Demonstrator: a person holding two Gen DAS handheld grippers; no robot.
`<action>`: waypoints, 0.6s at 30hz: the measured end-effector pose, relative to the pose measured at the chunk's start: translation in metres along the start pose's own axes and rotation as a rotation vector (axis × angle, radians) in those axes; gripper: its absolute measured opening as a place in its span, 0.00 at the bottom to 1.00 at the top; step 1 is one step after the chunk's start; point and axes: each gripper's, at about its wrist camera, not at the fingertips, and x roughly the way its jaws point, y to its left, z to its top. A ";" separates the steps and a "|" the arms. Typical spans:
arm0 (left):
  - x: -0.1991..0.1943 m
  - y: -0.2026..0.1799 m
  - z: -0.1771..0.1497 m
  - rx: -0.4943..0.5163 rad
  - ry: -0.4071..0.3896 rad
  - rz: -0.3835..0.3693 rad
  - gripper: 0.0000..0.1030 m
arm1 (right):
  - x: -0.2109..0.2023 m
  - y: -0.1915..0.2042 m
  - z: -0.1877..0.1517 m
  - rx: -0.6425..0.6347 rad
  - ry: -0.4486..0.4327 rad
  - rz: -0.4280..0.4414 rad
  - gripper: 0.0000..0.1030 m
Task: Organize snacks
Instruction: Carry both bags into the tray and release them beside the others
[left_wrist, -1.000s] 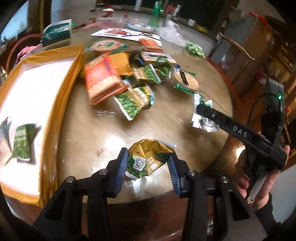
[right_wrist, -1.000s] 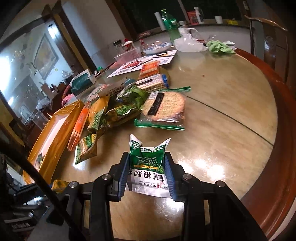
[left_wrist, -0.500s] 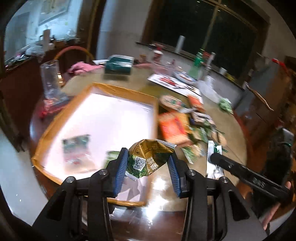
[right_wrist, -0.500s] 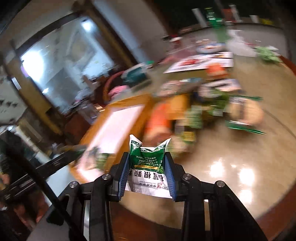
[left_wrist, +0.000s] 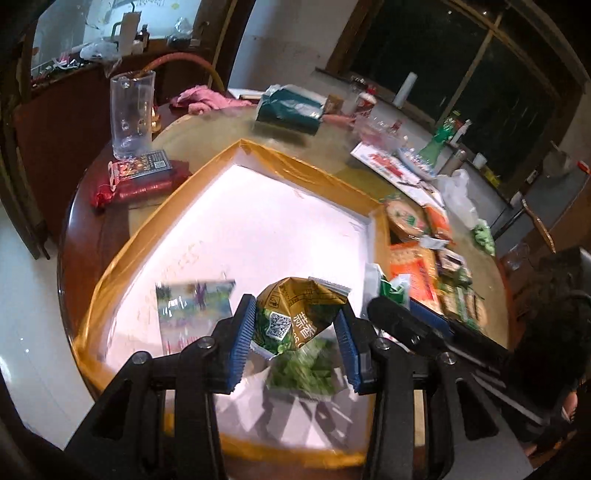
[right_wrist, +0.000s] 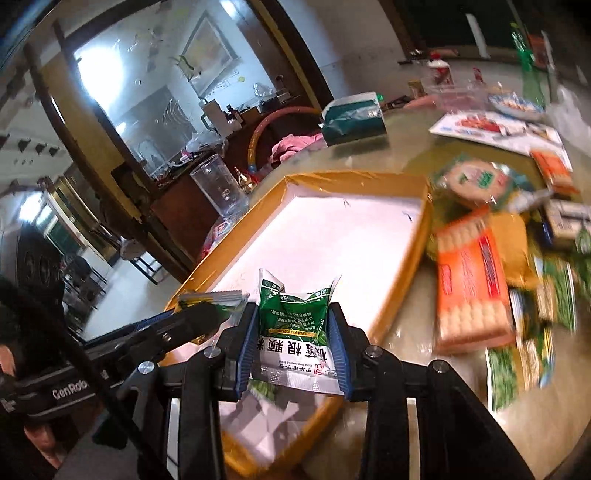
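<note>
My left gripper (left_wrist: 295, 336) is shut on a gold and green snack packet (left_wrist: 299, 317) and holds it above the near part of the gold-rimmed white tray (left_wrist: 295, 162). Two packets lie in the tray: a pale one (left_wrist: 192, 314) to the left and a green one (left_wrist: 306, 365) under my jaws. My right gripper (right_wrist: 293, 341) is shut on a green and white snack packet (right_wrist: 295, 325) over the tray's near corner (right_wrist: 421, 236). The right gripper also shows in the left wrist view (left_wrist: 399, 317).
A pile of loose snack packs (right_wrist: 476, 280) lies on the round table right of the tray. A clear glass jug (left_wrist: 131, 110) and a red packet (left_wrist: 136, 181) stand left of it. A teal tissue box (left_wrist: 291, 110) and papers (left_wrist: 391, 166) are at the back.
Both grippers have swung left from the snack pile to above the tray, each still holding its packet. The right gripper has closed in beside the left one.
</note>
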 end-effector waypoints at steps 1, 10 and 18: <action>0.005 0.004 0.004 -0.010 0.003 0.011 0.43 | 0.006 0.000 0.002 0.002 0.005 -0.009 0.37; 0.031 0.021 0.006 -0.033 0.042 0.058 0.45 | 0.026 -0.006 0.007 0.039 0.058 -0.063 0.48; 0.018 0.021 0.004 -0.059 0.003 -0.001 0.80 | 0.000 -0.018 0.001 0.078 0.002 0.013 0.69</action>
